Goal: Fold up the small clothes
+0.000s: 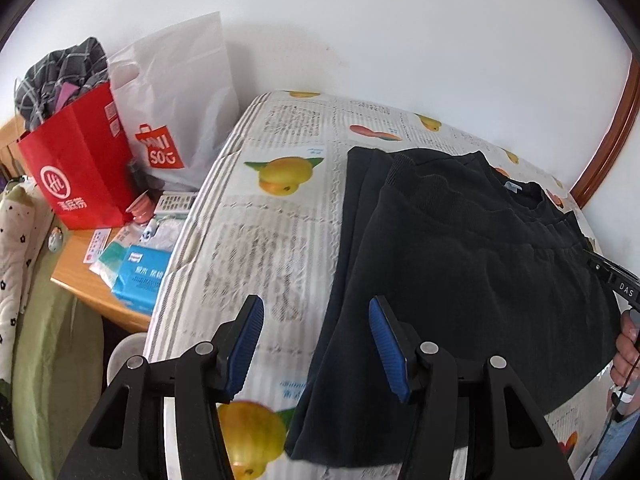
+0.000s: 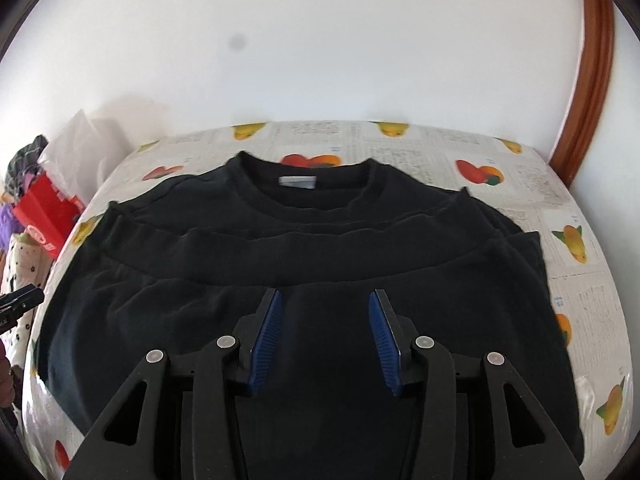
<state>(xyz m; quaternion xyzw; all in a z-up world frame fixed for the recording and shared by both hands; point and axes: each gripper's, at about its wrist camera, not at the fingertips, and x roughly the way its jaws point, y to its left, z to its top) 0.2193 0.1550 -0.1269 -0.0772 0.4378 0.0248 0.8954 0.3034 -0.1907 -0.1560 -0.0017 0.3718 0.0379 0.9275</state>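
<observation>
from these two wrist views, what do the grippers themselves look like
Both the left gripper and right gripper look alike: angular black plastic linkage arms with triangular cutouts and round silver pivot pins, ending in two fingers faced with ribbed blue pads. Seen from the side, the right gripper's black body carries white "DAS" lettering, with a thin dark cable below it.

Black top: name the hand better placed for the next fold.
Probably right. The right tongs hang open over the middle of the black top; the left tongs, also open, sit at its edge, half over the tablecloth.
</observation>
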